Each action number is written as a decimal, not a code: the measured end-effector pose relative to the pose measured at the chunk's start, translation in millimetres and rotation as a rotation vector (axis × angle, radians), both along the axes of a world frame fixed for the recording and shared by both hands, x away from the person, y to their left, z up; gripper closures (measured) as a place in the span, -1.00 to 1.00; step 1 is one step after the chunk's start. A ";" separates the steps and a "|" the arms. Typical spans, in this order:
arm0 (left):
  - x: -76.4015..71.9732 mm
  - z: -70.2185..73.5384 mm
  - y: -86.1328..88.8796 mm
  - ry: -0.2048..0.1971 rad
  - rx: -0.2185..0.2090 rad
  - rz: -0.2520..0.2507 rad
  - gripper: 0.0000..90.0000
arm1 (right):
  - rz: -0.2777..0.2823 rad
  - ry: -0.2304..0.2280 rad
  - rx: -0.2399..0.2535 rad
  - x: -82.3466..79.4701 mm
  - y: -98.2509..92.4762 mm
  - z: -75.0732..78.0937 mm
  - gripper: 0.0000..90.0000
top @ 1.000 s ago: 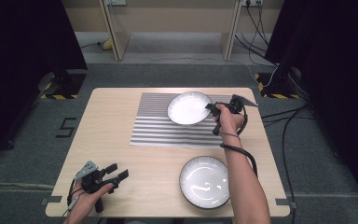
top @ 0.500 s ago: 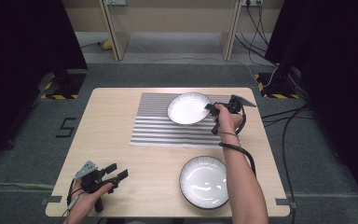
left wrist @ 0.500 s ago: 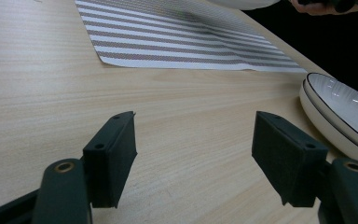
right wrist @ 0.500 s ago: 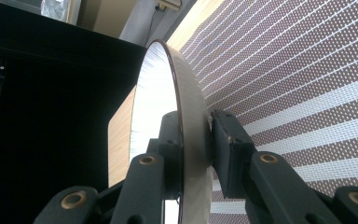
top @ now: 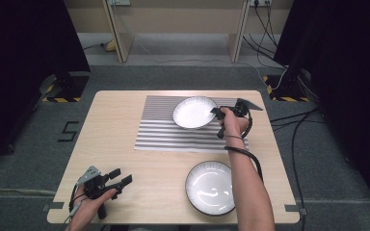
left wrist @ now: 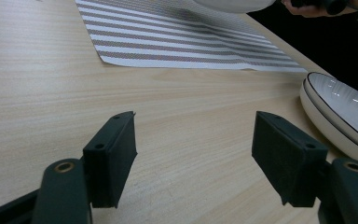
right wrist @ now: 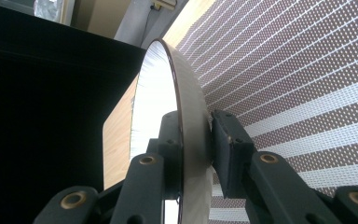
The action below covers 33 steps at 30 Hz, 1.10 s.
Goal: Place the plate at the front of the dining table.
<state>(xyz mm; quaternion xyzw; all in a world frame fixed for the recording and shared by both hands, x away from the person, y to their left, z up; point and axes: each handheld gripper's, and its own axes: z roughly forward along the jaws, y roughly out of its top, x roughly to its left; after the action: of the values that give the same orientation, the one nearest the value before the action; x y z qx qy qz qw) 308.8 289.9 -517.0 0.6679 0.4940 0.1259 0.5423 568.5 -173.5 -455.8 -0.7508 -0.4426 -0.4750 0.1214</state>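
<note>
A white ribbed plate (top: 193,112) is over the far part of the striped placemat (top: 168,132). My right gripper (top: 217,112) is shut on its right rim. In the right gripper view the two jaws pinch the plate's rim (right wrist: 186,107), one pad on top and one beneath, at my right gripper (right wrist: 196,140). A second white plate (top: 210,186) with a dark rim lies on the table near the front right. My left gripper (top: 119,177) rests at the front left, open, with nothing between its jaws. The left gripper view shows my left gripper (left wrist: 193,144) over bare wood.
The wooden table (top: 115,125) stands on grey carpet, with dark stands at both sides and cables on the floor at the right. In the left gripper view the near plate (left wrist: 340,112) lies to the right and the placemat (left wrist: 177,42) lies ahead.
</note>
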 end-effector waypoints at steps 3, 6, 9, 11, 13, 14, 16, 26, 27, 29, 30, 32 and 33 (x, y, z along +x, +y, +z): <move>-0.1 -0.1 0.0 0.000 -0.001 0.001 -0.33 | 0.001 0.006 -0.002 1.1 1.6 -2.1 0.64; 0.0 -0.2 0.0 0.001 -0.001 0.000 -0.33 | -0.002 0.011 0.000 2.1 3.1 -3.7 0.64; -0.1 -0.2 -0.2 0.002 -0.001 -0.001 -0.33 | 0.000 0.012 -0.004 2.8 4.5 -6.4 0.64; -0.1 -0.4 -0.1 0.003 -0.001 -0.002 -0.33 | 0.003 0.018 -0.005 3.4 5.8 -8.0 0.64; 0.0 -0.4 0.0 0.003 -0.001 -0.002 -0.33 | 0.001 0.019 -0.011 4.1 7.4 -9.5 0.64; 0.0 -0.4 0.0 0.003 -0.001 -0.002 -0.33 | 0.002 0.018 -0.014 4.3 7.7 -10.0 0.64; 0.0 -0.7 -0.1 0.004 -0.001 -0.003 -0.33 | 0.001 0.021 -0.013 4.8 8.5 -11.8 0.64; -0.5 -1.1 0.3 0.007 -0.003 -0.003 -0.33 | -0.001 0.034 -0.027 6.5 10.3 -18.7 0.63; -0.5 -1.2 0.3 0.007 -0.003 -0.003 -0.33 | -0.001 0.035 -0.030 6.5 10.4 -19.0 0.63; -0.6 -1.2 0.4 0.007 -0.003 -0.003 -0.33 | 0.003 0.038 -0.037 6.7 10.6 -19.9 0.63; -0.6 -1.2 0.4 0.007 -0.002 -0.003 -0.33 | 0.002 0.038 -0.039 6.8 10.6 -20.6 0.63; -0.8 -1.1 0.2 0.007 -0.004 -0.003 -0.33 | 0.002 0.041 -0.035 6.7 10.3 -22.0 0.63; -0.8 -1.2 0.1 0.007 -0.003 -0.004 -0.33 | 0.000 0.042 -0.035 6.6 10.0 -23.3 0.63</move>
<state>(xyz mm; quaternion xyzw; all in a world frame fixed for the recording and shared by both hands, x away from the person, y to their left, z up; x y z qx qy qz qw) 308.0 290.0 -518.1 0.6685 0.4948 0.1218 0.5417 575.1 -163.5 -479.1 -0.7627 -0.4482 -0.4512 0.1174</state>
